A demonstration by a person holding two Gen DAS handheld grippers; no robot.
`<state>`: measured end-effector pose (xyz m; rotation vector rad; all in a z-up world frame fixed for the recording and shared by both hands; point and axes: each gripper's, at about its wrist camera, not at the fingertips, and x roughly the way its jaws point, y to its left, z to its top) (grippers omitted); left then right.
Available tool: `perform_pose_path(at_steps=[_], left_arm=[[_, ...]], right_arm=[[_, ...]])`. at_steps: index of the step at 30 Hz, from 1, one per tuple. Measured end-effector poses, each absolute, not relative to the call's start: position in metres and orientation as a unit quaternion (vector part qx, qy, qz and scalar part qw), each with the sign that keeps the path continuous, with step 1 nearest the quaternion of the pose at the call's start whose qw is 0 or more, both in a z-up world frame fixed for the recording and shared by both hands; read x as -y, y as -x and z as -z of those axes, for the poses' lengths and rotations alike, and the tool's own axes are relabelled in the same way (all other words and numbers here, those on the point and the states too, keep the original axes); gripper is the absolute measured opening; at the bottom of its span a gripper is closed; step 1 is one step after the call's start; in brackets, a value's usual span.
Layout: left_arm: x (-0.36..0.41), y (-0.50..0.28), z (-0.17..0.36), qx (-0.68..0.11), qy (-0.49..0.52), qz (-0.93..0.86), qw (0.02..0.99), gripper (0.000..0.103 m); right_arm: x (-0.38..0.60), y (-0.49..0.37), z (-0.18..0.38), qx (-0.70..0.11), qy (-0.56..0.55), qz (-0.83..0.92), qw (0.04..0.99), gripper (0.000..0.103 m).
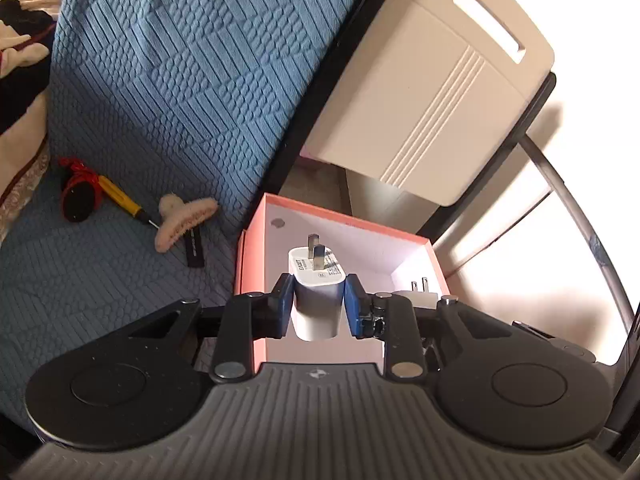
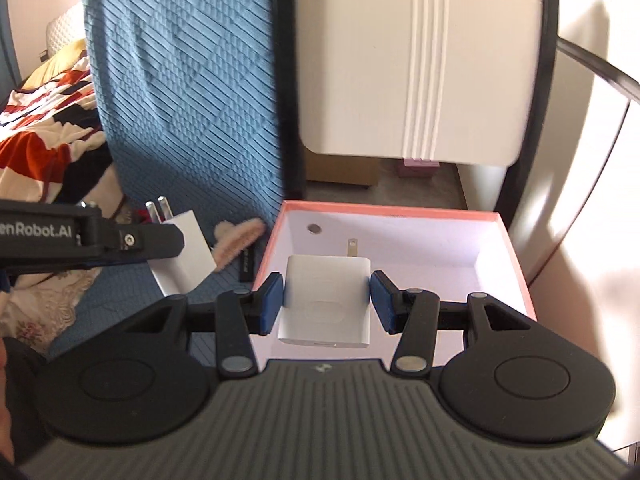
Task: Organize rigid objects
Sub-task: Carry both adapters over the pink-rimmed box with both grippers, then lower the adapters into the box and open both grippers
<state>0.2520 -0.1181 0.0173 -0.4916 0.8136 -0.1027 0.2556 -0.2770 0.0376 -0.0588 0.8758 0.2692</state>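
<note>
Blocky white charger (image 2: pixel 326 300), ribbed quilt (image 2: pixel 180 100).

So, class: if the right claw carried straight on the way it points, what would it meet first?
Probably the white floor of the pink box, just past the charger that the right claw grips. Depth is hard to judge, so the box's far wall is possible instead.

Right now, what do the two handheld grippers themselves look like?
Both look alike. The left gripper and right gripper each have blue rubbery finger pads on black linkage arms with silver rivets, two round black discs, and a grey ribbed body with a small logo. White lettering ending "enRobot.AI" runs along the left gripper's side. No cables or sleeves show.
</note>
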Motion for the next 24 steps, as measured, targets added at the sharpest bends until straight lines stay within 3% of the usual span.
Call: perform_pose_path(at_steps=[11,24], left_arm=[[0.169,-0.276,0.058,-0.457,0.206,0.055,0.864,0.032],[0.192,-0.283,0.093,-0.493,0.182,0.057,0.849,0.032]], right_arm=[[0.329,-0.254,0.040,-0.501,0.010,-0.100,0.860,0.051],[0.354,-0.247,0.102,-0.545,-0.004,-0.072,0.836,0.051]])
